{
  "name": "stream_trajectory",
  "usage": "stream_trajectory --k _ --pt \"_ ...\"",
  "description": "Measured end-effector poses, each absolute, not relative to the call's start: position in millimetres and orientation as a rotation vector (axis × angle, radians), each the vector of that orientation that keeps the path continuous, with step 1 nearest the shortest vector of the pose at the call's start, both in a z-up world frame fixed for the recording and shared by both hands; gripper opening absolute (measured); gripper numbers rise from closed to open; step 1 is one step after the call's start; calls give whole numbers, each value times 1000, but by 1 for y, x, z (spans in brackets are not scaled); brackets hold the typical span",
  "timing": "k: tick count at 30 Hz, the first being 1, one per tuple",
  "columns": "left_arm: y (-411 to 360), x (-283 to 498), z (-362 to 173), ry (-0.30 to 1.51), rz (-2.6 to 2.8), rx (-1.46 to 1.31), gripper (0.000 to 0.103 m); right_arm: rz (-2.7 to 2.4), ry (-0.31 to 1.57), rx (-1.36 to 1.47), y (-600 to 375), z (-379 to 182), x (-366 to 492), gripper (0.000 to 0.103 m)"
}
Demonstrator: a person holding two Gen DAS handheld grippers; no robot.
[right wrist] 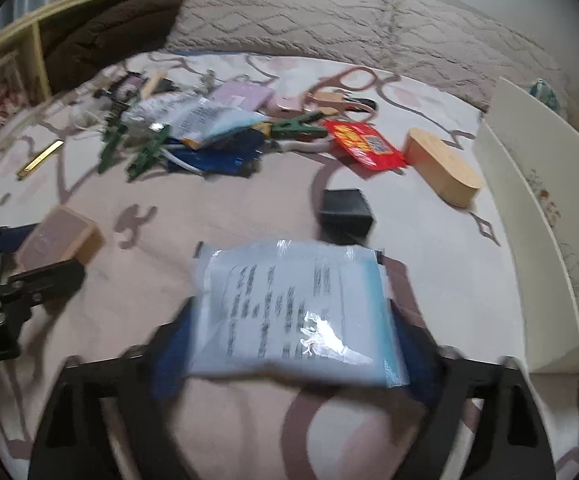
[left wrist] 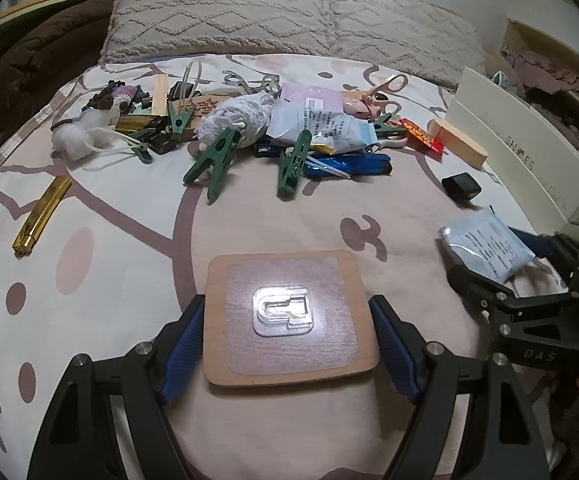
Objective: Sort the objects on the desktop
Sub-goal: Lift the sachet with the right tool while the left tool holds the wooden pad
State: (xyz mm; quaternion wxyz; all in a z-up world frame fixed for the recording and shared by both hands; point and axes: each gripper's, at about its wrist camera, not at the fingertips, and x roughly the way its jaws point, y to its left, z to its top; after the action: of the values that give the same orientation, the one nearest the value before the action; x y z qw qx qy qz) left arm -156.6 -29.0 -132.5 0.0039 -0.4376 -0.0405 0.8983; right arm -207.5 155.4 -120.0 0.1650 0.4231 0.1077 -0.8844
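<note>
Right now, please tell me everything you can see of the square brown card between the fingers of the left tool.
The card is a flat, square piece, brown like cardboard, with rounded corners. A clear film covers most of its face, and a small clear plastic hook sits in the middle. It lies face up, almost level, just over the patterned bedsheet. The blue pads of the left tool press on its left and right edges. Nothing else touches it.

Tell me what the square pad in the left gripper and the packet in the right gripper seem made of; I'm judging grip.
Square pad: tan card or thin wood backing, matte, under a clear glossy film with a moulded plastic hook, judging by the glare. Packet: thin plastic film, shiny and crinkled, printed.
</note>
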Motion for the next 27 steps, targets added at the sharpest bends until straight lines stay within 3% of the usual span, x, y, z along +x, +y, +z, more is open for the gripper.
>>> stream_trajectory --k 5,17,25,27 --pt "-29 -154 -134 -110 2838 -1386 90 -2461 303 1286 160 -120 -216 100" --pt "-33 -151 -135 -155 2832 -1396 92 -2261 393 1490 149 -118 -241 100" --pt "-36 -151 -134 -198 2829 -1382 89 -2315 341 1382 153 -115 -227 79" --pt "-36 -151 -133 -208 2828 -1374 86 -2334 340 1356 153 -116 -222 78"
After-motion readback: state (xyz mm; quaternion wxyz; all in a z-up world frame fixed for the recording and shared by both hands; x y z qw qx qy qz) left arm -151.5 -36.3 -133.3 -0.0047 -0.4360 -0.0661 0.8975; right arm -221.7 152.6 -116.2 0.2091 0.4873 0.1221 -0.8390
